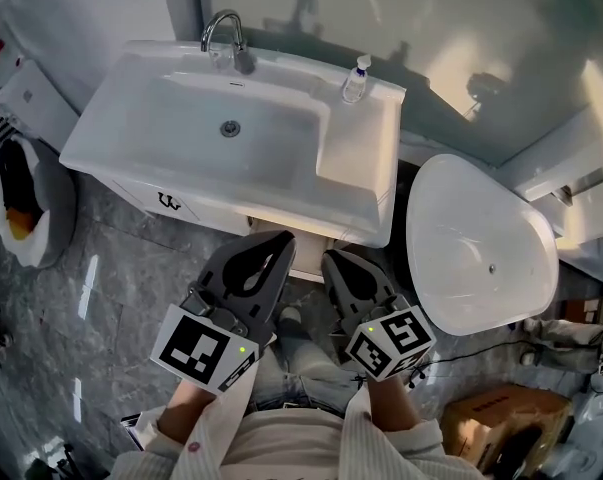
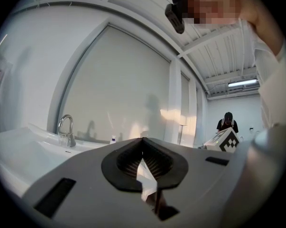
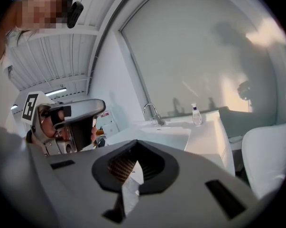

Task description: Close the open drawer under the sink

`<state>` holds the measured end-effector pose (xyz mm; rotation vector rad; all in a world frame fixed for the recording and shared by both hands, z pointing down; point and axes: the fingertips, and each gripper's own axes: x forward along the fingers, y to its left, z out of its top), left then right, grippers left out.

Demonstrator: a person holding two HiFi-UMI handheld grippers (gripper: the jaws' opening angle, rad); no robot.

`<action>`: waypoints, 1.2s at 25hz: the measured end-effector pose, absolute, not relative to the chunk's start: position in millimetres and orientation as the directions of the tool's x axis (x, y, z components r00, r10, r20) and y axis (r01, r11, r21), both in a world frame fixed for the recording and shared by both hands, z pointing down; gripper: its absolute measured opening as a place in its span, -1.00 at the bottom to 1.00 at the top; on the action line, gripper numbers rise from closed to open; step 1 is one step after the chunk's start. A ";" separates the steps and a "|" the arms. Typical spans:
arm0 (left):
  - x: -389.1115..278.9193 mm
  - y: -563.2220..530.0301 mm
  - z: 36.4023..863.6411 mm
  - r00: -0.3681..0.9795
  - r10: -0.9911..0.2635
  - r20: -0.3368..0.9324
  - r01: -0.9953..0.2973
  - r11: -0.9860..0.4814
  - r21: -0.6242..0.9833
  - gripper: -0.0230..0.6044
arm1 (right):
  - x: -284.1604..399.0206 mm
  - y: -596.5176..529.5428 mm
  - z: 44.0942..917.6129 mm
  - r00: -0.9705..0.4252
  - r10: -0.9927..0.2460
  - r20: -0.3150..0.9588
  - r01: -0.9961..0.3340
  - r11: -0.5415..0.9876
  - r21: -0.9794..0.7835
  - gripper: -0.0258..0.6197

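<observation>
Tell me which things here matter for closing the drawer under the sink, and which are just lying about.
For the job: drawer, partly hidden under the sink; left gripper and right gripper, jaws together, empty.
Lying about: tap, soap bottle, white tub, cardboard box, bag.

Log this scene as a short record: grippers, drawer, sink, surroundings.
left gripper: shut, nothing held, in front of the sink
right gripper: shut, nothing held, beside the left one
drawer: juts out under the sink, mostly hidden by the grippers
sink: faucet at the back, bottle at the back right corner
floor: bag left of the sink, tub to its right
</observation>
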<state>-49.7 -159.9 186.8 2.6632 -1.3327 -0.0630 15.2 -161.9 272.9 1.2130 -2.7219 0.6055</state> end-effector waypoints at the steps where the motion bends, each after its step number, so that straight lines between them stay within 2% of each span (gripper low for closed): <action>1: -50.5 -160.7 188.6 0.604 -0.796 0.041 -0.789 -0.591 0.165 -0.88 | 13.9 -162.6 274.2 -0.676 -0.693 0.251 -0.733 0.599 -0.321 -0.89; 12: -55.3 -158.2 228.2 0.625 -0.773 0.108 -0.775 -0.596 0.210 -0.88 | 9.3 -160.8 308.2 -0.654 -0.692 0.306 -0.752 0.552 -0.360 -0.89; 30: -56.9 -151.4 347.8 0.659 -0.717 0.226 -0.751 -0.611 0.251 -0.88 | 8.7 -145.0 410.1 -0.583 -0.699 0.413 -0.806 0.435 -0.402 -0.89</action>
